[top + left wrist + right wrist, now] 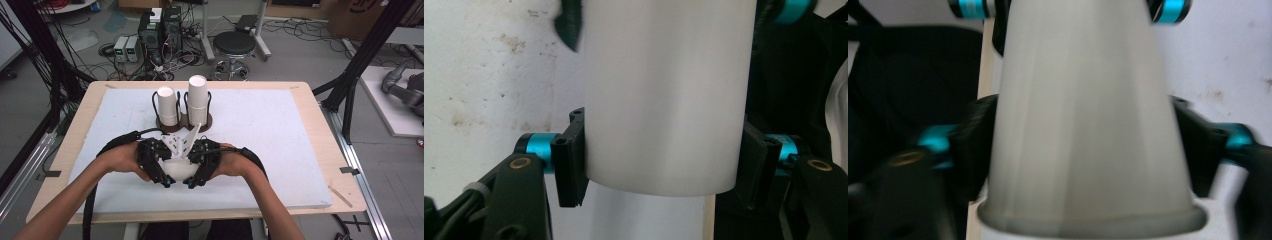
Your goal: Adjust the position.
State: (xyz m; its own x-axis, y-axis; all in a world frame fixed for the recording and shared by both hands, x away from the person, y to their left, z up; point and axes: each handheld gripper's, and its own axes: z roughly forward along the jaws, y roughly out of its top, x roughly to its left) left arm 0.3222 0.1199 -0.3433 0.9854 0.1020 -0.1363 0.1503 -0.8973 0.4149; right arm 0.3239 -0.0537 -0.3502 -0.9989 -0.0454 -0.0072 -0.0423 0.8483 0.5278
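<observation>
Underneath, white foam board [280, 150] covers wooden table [310, 95].

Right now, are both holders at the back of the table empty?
No, each holder has a white paper cup standing in it in the high view, and the right-hand cup stands taller.

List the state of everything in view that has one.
left gripper, shut on cup
right gripper, jaws flank cup, grip unclear in blur
cup, sideways between both grippers
shorter cup, standing in holder
taller cup, standing in holder
</observation>
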